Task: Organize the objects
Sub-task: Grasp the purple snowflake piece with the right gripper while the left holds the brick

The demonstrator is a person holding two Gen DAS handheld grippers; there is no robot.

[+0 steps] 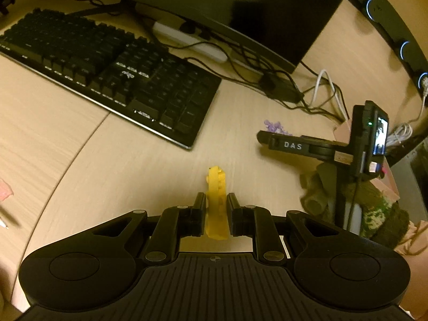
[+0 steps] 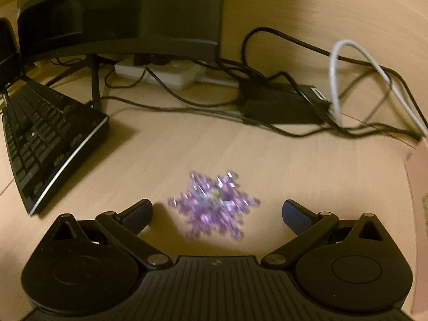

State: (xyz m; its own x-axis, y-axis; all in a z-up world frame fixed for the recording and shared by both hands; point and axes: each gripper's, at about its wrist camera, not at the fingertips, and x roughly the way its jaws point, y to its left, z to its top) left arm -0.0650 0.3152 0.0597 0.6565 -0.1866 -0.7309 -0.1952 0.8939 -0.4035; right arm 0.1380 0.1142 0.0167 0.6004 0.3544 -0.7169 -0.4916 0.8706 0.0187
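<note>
L gripper [image 1: 216, 208] pinching yellow toy [image 1: 216, 203], bottom centre of frame, above desk [image 1: 120, 160]. R gripper [image 2: 217, 210] spread wide; purple snowflake [image 2: 212, 204] on desk between fingers, untouched. Keyboard [image 1: 107, 72] upper left.

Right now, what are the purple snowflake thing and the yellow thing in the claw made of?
The purple snowflake looks like clear, shiny plastic or crystal-like beads: it glints with bright sparkles, though it is blurred. The yellow thing, pinched in the left claw, looks like matte, slightly rough plastic or foam with a dull surface; I cannot tell which.
</note>
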